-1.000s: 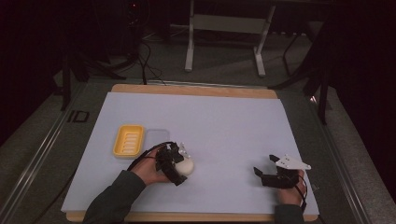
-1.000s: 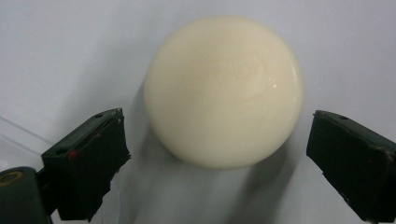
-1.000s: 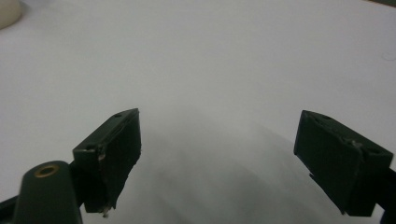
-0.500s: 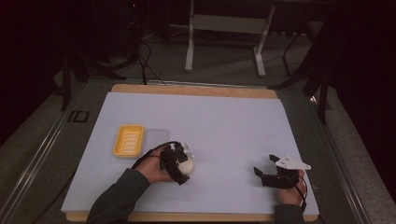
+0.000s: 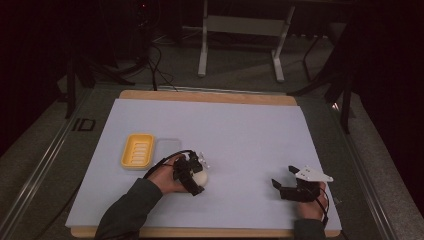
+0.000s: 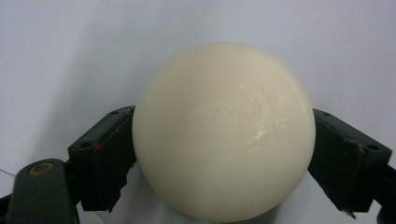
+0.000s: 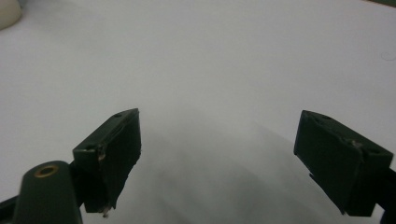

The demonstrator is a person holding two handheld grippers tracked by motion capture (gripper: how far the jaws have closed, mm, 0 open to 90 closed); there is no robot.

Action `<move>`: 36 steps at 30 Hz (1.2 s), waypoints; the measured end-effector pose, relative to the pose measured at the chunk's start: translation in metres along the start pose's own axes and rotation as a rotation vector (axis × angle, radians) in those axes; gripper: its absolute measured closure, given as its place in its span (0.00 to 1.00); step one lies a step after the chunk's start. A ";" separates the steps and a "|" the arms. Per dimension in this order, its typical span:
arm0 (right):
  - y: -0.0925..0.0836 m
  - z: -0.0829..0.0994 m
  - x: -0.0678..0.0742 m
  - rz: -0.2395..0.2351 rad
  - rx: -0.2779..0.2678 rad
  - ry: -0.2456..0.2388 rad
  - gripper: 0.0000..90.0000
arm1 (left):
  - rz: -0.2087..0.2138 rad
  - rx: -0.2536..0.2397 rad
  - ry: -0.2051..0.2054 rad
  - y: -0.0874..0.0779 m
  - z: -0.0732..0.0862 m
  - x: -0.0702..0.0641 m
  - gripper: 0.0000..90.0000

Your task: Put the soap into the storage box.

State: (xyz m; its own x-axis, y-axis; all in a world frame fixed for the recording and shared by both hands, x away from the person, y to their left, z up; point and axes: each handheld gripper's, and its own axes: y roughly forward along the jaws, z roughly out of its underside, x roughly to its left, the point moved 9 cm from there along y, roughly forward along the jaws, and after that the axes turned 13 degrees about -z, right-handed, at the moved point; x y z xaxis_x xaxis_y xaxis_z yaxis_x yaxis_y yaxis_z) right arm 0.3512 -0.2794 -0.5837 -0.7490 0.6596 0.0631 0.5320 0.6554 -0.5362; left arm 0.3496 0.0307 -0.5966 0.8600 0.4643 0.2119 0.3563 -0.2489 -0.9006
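A round cream bar of soap [image 6: 223, 130] sits between the black jaws of my left gripper [image 6: 223, 154], which press on both its sides. From above, that soap [image 5: 200, 177] and the left gripper [image 5: 192, 176] are near the table's front left of centre, just right of a yellow soap dish [image 5: 138, 151]. My right gripper [image 5: 282, 186] rests at the front right, jaws wide apart over bare white sheet [image 7: 219, 154]. The soap's edge [image 7: 8, 11] peeks into the right gripper view's top left corner.
The white sheet [image 5: 235, 130] covers a wooden board [image 5: 205, 96]. The yellow dish holds nothing. Beyond the table's far edge stand a metal frame's legs [image 5: 240, 45] and cables on a dark floor.
My left gripper with the soap has shifted very slightly; the right gripper has stayed put.
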 end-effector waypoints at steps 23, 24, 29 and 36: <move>0.000 0.000 0.000 0.000 0.001 -0.001 0.16 | 0.029 0.025 0.091 0.001 -0.005 0.002 0.24; 0.000 0.000 0.000 0.000 0.001 -0.001 0.16 | 0.030 0.026 0.096 0.000 -0.006 0.002 0.25; 0.000 0.000 0.000 -0.001 0.000 -0.001 0.16 | 0.032 0.046 0.115 0.000 -0.006 0.002 0.27; 0.000 0.000 0.000 -0.001 0.001 0.000 0.16 | 0.033 0.084 0.147 -0.001 -0.006 0.002 0.27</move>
State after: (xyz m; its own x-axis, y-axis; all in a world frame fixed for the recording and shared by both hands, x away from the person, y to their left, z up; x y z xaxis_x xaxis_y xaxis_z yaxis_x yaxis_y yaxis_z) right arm 0.3512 -0.2794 -0.5838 -0.7498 0.6586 0.0635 0.5308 0.6560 -0.5366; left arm 0.3533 0.0264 -0.5929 0.9171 0.3265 0.2289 0.3002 -0.1877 -0.9352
